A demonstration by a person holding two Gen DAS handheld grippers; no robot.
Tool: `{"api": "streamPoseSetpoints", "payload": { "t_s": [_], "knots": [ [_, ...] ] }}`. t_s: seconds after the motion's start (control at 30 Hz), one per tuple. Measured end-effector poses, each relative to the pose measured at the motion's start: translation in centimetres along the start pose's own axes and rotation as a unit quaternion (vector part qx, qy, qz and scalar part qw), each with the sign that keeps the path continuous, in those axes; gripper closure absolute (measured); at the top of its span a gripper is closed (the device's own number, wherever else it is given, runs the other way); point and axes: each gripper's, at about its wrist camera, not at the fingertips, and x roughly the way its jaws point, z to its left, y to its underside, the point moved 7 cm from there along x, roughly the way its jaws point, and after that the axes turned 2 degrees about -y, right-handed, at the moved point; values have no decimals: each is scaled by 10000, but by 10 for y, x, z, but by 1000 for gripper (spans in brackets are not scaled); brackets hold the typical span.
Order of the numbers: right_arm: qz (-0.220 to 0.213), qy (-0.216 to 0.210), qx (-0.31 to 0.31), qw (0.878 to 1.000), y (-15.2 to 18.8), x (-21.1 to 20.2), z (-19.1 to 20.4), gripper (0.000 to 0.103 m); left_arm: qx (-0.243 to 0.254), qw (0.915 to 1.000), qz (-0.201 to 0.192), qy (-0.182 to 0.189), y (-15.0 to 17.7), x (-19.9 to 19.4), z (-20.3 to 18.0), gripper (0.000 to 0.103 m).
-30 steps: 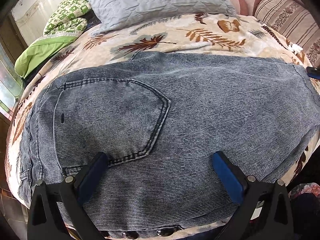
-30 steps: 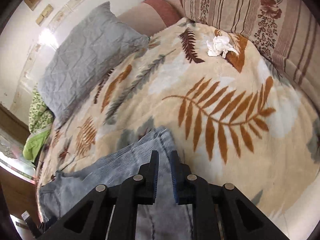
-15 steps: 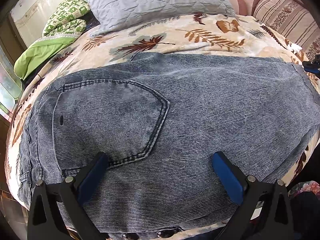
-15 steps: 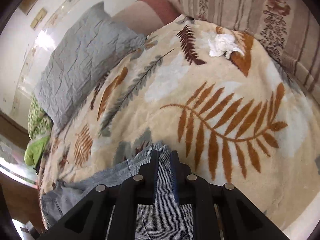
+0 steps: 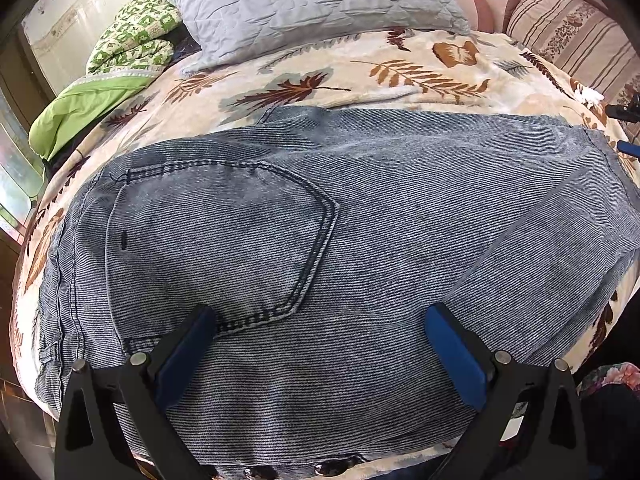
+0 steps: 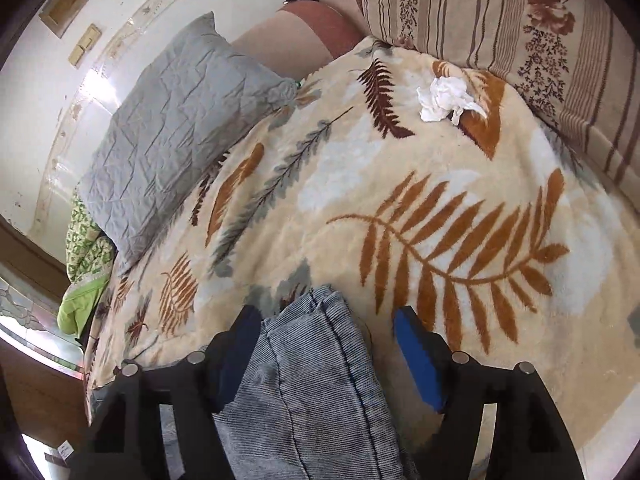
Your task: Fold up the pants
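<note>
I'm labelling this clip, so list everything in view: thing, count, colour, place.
Striped blue-grey denim pants: one, spread flat on the blanket, back pocket up.
Cream fleece blanket with leaf print: one, covers the bed.
Grey quilted pillow: one, at the far edge.
Green patterned quilt: one, bundled left of the pillow.
Beige striped floral cushion: one, far right.
Crumpled white tissue: one, on the blanket near the cushion.
Left gripper: black, blue pads, open over the pants.
Right gripper: jaws just opened; the pants' end lies between them.
</note>
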Motion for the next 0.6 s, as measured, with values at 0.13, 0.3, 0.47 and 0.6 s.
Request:
{"api": "streamPoseSetpoints", "payload": {
  "t_s": [0.13, 0.3, 0.47, 0.6],
  "knots": [
    [303, 26, 130, 9995, 4, 16, -6, 32, -1, 10000, 14, -5, 0, 0, 0, 0],
    [395, 119, -305, 9987, -2, 34, 6, 73, -18, 10000, 82, -12, 0, 1, -1, 0],
    [430, 713, -942, 9921, 2, 42, 12, 83, -39, 9999, 156, -24, 0, 2, -1, 0],
    [-91, 535, -939, 9941, -12, 24, 19, 85, -136, 9992, 363, -99, -2, 1, -1, 0]
  ]
}}
